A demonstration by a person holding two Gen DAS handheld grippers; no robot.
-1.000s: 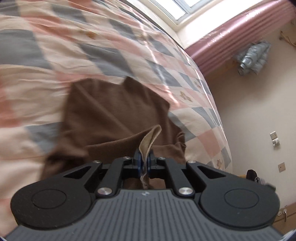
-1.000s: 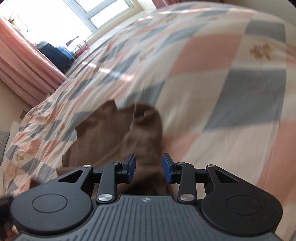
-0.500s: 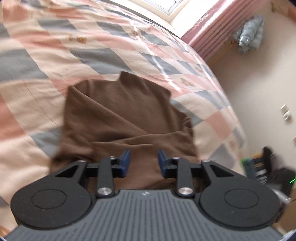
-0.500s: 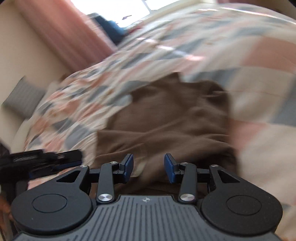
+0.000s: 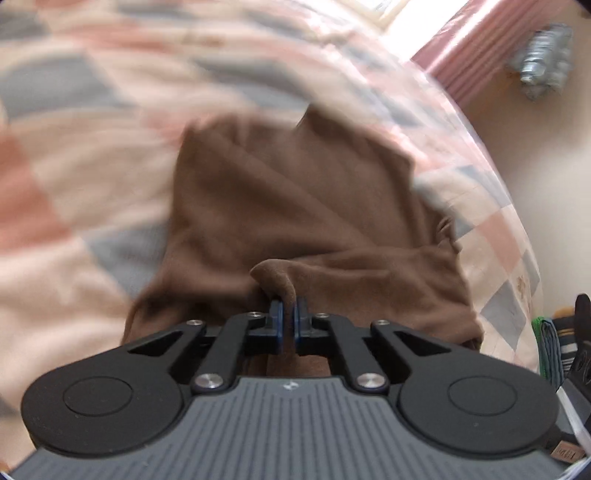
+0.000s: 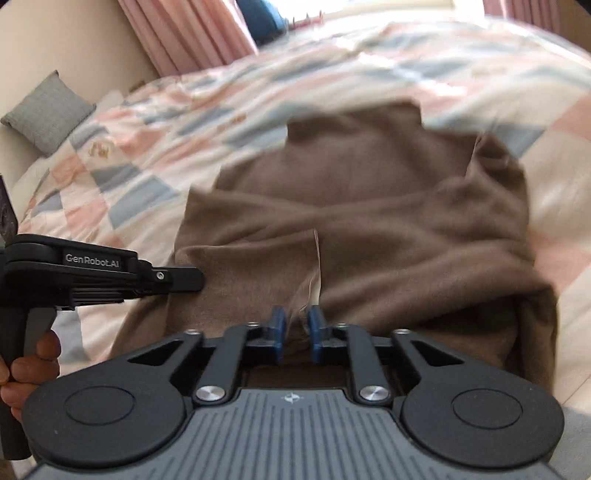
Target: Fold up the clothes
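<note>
Gripping near hem w/ both: left gripper (image 5: 287,314) clamped on sweater (image 5: 295,206), right gripper (image 6: 294,328) nearly closed on it. Sleeves look folded in; final fold left.

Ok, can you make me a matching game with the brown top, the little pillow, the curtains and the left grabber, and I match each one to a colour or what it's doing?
Things:
1. brown sweater
2. small cushion
3. curtains
4. left gripper

Matches:
A. pink, hanging by the window
B. grey, by the wall beside the bed
C. pinching a fold of fabric
D. spread on the checked quilt

Pairs: 1-D, 2-B, 3-A, 4-C
</note>
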